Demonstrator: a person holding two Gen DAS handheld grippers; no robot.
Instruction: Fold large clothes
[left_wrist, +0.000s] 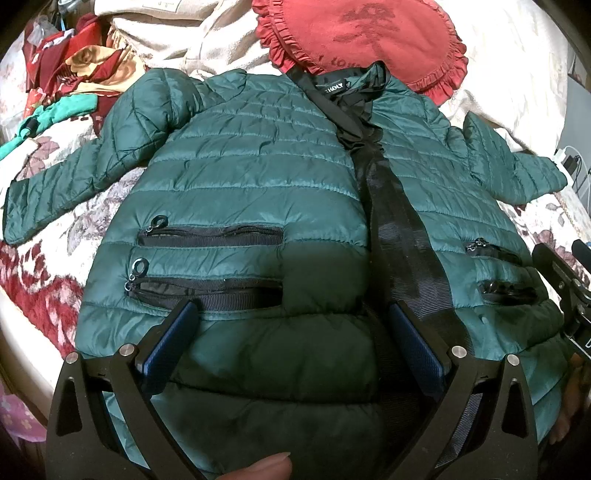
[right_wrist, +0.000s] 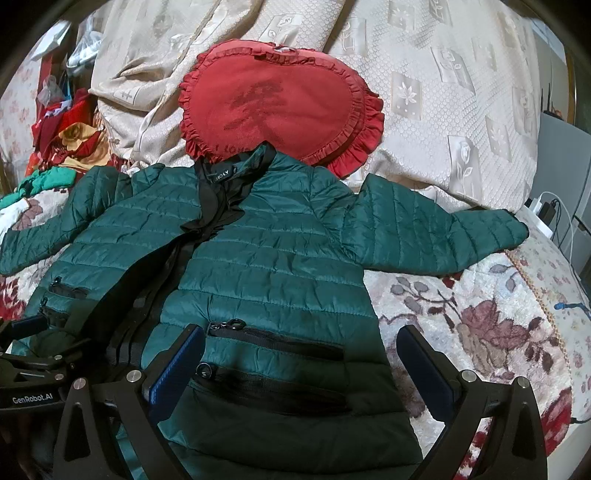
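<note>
A dark green quilted puffer jacket (left_wrist: 251, 177) lies front up on the bed, sleeves spread to both sides, black zipper strip down its middle. It also shows in the right wrist view (right_wrist: 273, 266). My left gripper (left_wrist: 291, 317) is open and hovers over the jacket's lower left panel, near the hem and two zipped pockets. My right gripper (right_wrist: 301, 343) is open over the lower right panel and its edge, one finger over the bedspread. The right gripper's body shows at the left wrist view's right edge (left_wrist: 569, 291).
A red heart-shaped ruffled cushion (right_wrist: 280, 107) lies just beyond the collar. Beige pillows (right_wrist: 436, 96) sit behind it. A pile of red and teal clothes (left_wrist: 66, 74) lies at the far left. The floral bedspread (right_wrist: 480, 325) surrounds the jacket. Chargers and cables (right_wrist: 546, 210) sit at the right.
</note>
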